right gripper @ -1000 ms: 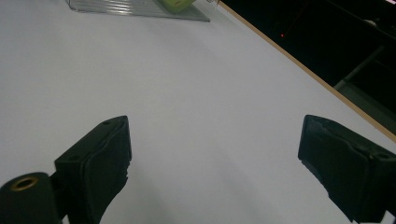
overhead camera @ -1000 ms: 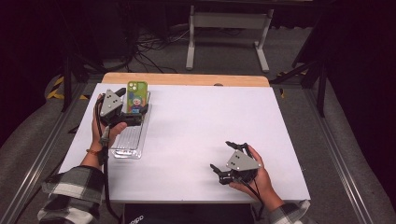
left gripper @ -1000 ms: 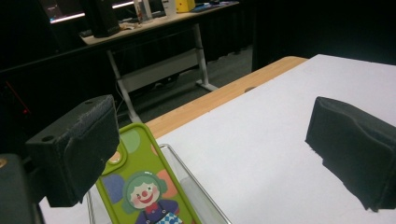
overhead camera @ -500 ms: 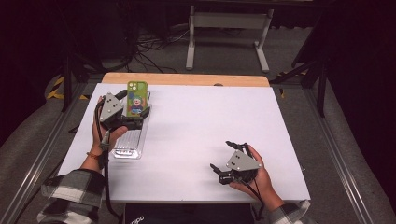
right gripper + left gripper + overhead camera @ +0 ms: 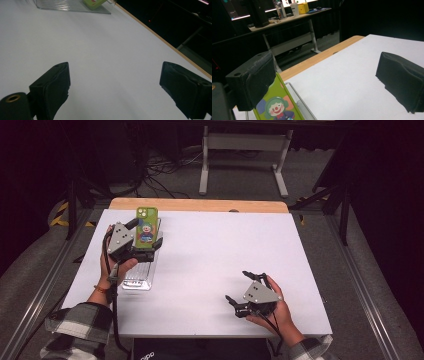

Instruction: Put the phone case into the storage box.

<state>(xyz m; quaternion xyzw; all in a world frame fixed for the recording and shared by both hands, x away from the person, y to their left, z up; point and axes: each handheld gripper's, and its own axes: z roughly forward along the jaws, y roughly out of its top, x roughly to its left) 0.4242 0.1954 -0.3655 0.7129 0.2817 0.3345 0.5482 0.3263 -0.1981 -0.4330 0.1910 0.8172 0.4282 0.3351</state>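
The left gripper [image 5: 329,82] is holding its fingers [image 5: 259,77] wide apart, one pad lying against a green clown-printed phone case [image 5: 277,105] that is leaning in a clear rack [image 5: 298,100] on the white tabletop [image 5: 352,75].

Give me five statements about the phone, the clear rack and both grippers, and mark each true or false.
1. The green phone stands in the clear rack. True.
2. The left gripper has its jaws clamped shut on the phone. False: they stand wide open, one beside the phone.
3. The right gripper holds a cup. False: its jaws are open and hold nothing.
4. The phone's back shows a clown picture. True.
5. The rack sits on the table's right side. False: it sits near the left edge.
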